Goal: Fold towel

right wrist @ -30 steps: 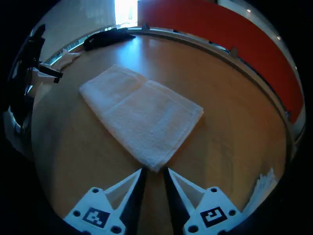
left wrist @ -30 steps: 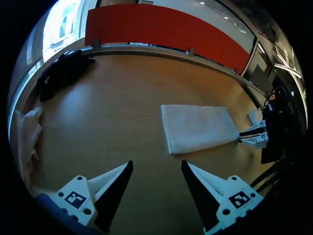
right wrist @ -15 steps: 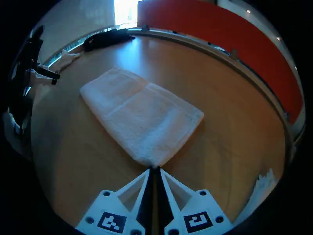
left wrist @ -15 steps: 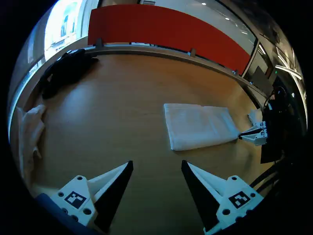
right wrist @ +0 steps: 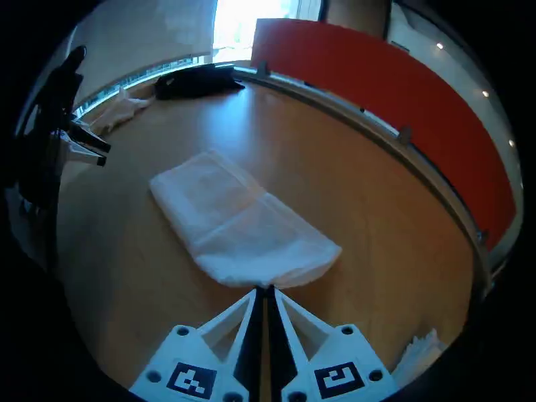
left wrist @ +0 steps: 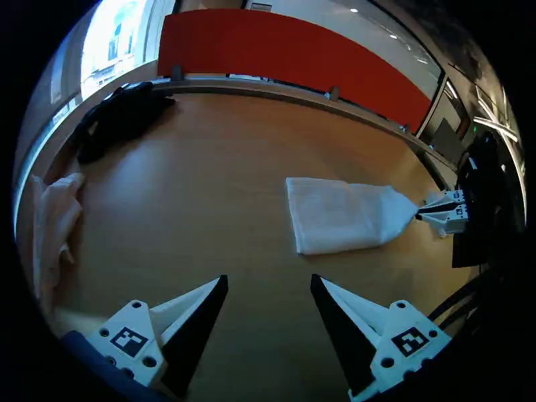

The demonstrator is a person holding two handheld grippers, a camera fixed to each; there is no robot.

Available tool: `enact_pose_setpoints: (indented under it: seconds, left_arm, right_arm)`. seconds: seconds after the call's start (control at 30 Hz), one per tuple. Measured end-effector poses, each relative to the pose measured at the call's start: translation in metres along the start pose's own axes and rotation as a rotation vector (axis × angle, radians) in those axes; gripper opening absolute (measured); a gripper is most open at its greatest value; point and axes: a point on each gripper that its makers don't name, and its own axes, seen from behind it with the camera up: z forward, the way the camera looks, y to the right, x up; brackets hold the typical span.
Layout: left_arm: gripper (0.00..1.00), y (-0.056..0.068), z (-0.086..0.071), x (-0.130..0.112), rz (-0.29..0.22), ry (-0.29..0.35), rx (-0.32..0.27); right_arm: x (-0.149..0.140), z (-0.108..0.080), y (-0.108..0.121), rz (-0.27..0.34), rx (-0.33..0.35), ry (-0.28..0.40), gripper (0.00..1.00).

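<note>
A white folded towel [left wrist: 342, 213] lies on the wooden table [left wrist: 201, 194]. In the right gripper view the towel [right wrist: 234, 231] stretches away from my right gripper [right wrist: 266, 289], which is shut on its near corner and holds that corner lifted off the table. In the left gripper view the right gripper [left wrist: 421, 216] pinches the towel's far right corner, pulling it to a point. My left gripper [left wrist: 268, 285] stands open over bare wood, well short of the towel's near edge. In the right gripper view the left gripper [right wrist: 100, 151] shows at the far left.
A dark bag [left wrist: 117, 117] lies at the table's far left corner, and a pale cloth [left wrist: 53, 221] sits at the left edge. A red panel [left wrist: 288, 53] runs behind the raised table rim. More white cloth [right wrist: 419, 352] lies at the lower right of the right gripper view.
My right gripper has shut on the towel's near corner and raised it, dragging that end up into a point. The left gripper has stayed open in place.
</note>
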Motion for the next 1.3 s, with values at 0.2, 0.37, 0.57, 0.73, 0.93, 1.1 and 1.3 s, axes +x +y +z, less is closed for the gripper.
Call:
enact_pose_setpoints:
  seconds: [0.2,0.37,0.57,0.73,0.93,1.1,1.3]
  left_arm:
    - [0.92,0.0,-0.004,-0.001,-0.006,0.005,-0.001]
    - [0.92,0.0,-0.006,-0.002,-0.011,0.008,-0.004]
    - [0.91,0.001,-0.008,-0.003,-0.015,0.01,-0.008]
    - [0.91,0.001,-0.012,-0.002,-0.021,0.017,-0.011]
    - [0.92,-0.002,-0.02,-0.002,-0.028,0.028,-0.001]
    - [0.92,-0.004,-0.031,-0.004,-0.048,0.045,0.011]
    - [0.92,-0.012,-0.041,-0.01,-0.085,0.06,0.039]
  right_arm:
    - [0.04,-0.006,-0.002,-0.069,-0.004,0.044,0.04]
    - [0.069,-0.008,-0.007,-0.125,0.005,0.075,0.04]
    - [0.088,-0.007,-0.014,-0.18,0.018,0.085,0.04]
    - [0.093,-0.003,-0.019,-0.209,0.033,0.079,0.04]
    - [0.104,0.007,-0.029,-0.26,0.067,0.072,0.04]
    - [0.116,0.025,-0.046,-0.323,0.119,0.059,0.04]
    - [0.13,0.051,-0.075,-0.421,0.191,0.032,0.04]
